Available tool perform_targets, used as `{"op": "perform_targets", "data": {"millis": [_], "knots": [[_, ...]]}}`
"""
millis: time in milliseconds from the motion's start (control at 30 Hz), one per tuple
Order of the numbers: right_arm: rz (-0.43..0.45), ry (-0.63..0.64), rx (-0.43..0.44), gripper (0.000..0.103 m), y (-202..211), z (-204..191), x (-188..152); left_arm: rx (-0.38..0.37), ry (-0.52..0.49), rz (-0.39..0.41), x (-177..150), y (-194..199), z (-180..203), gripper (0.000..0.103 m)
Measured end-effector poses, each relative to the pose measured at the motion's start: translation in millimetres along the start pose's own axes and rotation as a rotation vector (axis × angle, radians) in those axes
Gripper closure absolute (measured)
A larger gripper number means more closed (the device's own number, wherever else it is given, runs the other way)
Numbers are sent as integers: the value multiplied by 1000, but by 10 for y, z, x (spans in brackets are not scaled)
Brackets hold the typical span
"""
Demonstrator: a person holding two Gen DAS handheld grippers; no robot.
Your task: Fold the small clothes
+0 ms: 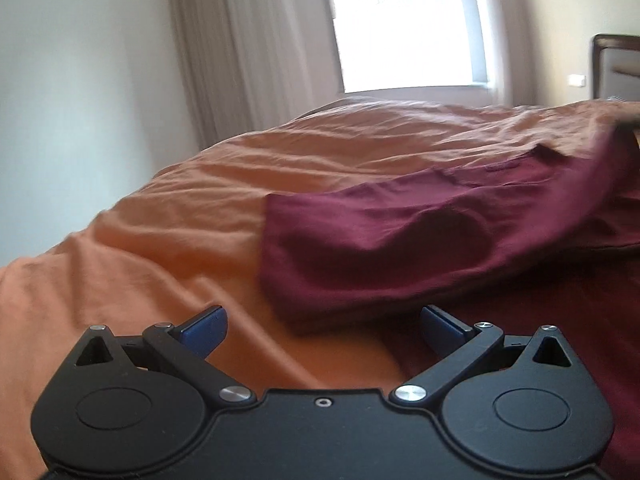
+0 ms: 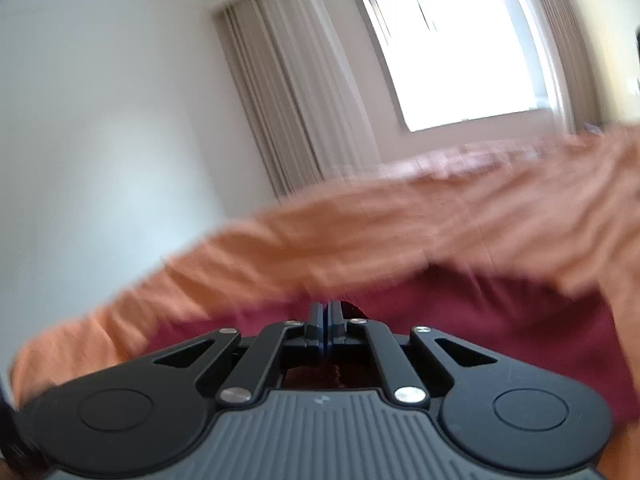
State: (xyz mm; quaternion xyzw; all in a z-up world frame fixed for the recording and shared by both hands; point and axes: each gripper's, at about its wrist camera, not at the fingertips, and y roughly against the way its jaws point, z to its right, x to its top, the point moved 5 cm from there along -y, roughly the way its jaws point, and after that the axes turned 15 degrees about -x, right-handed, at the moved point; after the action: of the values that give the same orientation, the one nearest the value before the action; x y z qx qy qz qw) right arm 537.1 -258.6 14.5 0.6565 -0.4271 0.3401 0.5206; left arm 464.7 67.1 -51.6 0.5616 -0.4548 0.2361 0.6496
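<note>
A bed [image 1: 168, 208] covered with a rumpled orange sheet [image 1: 320, 148] fills the lower half of both views, its far edge running toward a white wall [image 1: 80, 80]. Behind that far edge hang pale curtains [image 1: 248, 40] beside a bright window [image 1: 404, 28]. At the far right corner of the bed, the left wrist view shows part of a dark wooden headboard [image 1: 616, 60].

A dark red garment [image 1: 400, 236] lies on the sheet toward the right side of the bed. In the left wrist view one layer of it is lifted off the rest and slopes up toward the right, where it leaves the picture; its near edge hangs clear of more red cloth lying flat beneath. A small stitched mark shows faintly on the raised layer, too blurred to read.

The left gripper [image 1: 322, 328] hovers low near the front edge of the bed, its jaws spread wide with nothing between them. One blue pad [image 1: 204, 330] is over bare orange sheet and the other is over the flat red cloth, just in front of the lifted fold.

The right gripper [image 2: 327, 322] has its jaws pressed together. The right wrist view is heavily smeared, but red cloth surrounds the fingertips and shows dark behind them, so the jaws appear to pinch the garment's fabric.
</note>
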Motion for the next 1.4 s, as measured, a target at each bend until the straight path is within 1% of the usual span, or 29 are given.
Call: {"op": "perform_targets", "data": {"millis": [67, 100, 167, 233, 333, 400, 467, 500, 533, 567, 667, 767, 900, 967, 1033, 1100, 1233, 1300, 1367, 1400], "knots": [[58, 12, 26, 101, 108, -89, 220, -26, -26, -5, 23, -74, 57, 1], [77, 19, 33, 101, 142, -120, 296, -20, -34, -11, 39, -113, 68, 1], [119, 48, 26, 101, 197, -169, 396, -6, -20, -9, 80, -159, 45, 2], [137, 66, 16, 101, 218, -168, 436, 25, 19, 12, 121, -163, -33, 4], [123, 49, 12, 101, 193, -101, 431, 104, 69, 51, 166, -150, -181, 7], [117, 43, 3, 101, 171, -56, 397, 116, 99, 88, 189, -122, -262, 14], [103, 38, -5, 101, 137, 7, 349, 118, 111, 115, 203, -79, -293, 34], [95, 40, -10, 101, 114, 43, 309, 125, 108, 122, 209, -56, -299, 39], [84, 48, -16, 101, 95, 78, 258, 136, 100, 122, 212, -39, -301, 50], [72, 58, -20, 101, 89, 105, 189, 149, 87, 117, 212, -20, -298, 56], [21, 89, -46, 101, 64, 225, -67, 205, 39, 83, 172, 3, -299, 57], [-60, 103, -57, 101, -1, 310, -361, 190, 48, 21, 89, -30, -348, 57], [-120, 135, -71, 101, 4, 358, -645, 193, 44, -3, 59, -47, -348, 58], [-140, 145, -74, 101, 36, 381, -722, 191, 28, -17, 41, -50, -327, 57], [-153, 158, -78, 101, 45, 371, -779, 181, 24, -26, 21, -38, -317, 55], [-156, 174, -83, 101, 42, 354, -793, 153, 45, -19, 16, 11, -306, 54], [-119, 212, -97, 101, 108, 300, -733, 97, 96, -14, -17, 149, -279, 50], [-109, 238, -106, 100, 150, 268, -739, 84, 108, -14, -60, 238, -253, 49], [-120, 272, -124, 99, 169, 247, -790, 73, 110, -12, -113, 331, -221, 44], [-128, 292, -134, 97, 175, 240, -825, 68, 110, -13, -138, 380, -201, 42]]}}
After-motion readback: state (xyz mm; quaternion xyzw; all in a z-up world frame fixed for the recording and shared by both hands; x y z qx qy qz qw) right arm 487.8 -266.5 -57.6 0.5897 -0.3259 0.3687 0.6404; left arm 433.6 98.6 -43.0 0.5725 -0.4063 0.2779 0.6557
